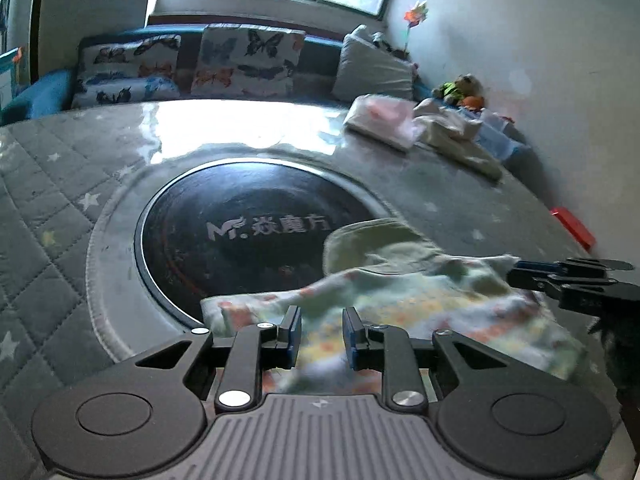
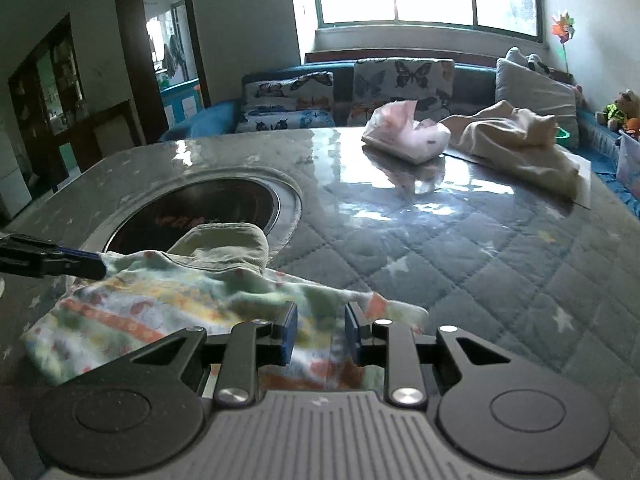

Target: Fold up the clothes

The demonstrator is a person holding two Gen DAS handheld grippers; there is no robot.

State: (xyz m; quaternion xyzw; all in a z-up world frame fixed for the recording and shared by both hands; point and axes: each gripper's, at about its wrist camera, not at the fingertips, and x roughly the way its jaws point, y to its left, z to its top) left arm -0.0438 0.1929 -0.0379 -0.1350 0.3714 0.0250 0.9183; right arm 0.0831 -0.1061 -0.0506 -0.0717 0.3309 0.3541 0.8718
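A small pastel-printed cloth garment lies crumpled on the grey quilted bench, partly over its black round inset — left gripper and right gripper both open, fingers straddling the fabric's edge.

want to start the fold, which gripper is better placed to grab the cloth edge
Either, with a slight edge to the right gripper. Both hang open over the patterned cloth, but the right one sits by its pointed corner, while the left gripper sits over its near edge.
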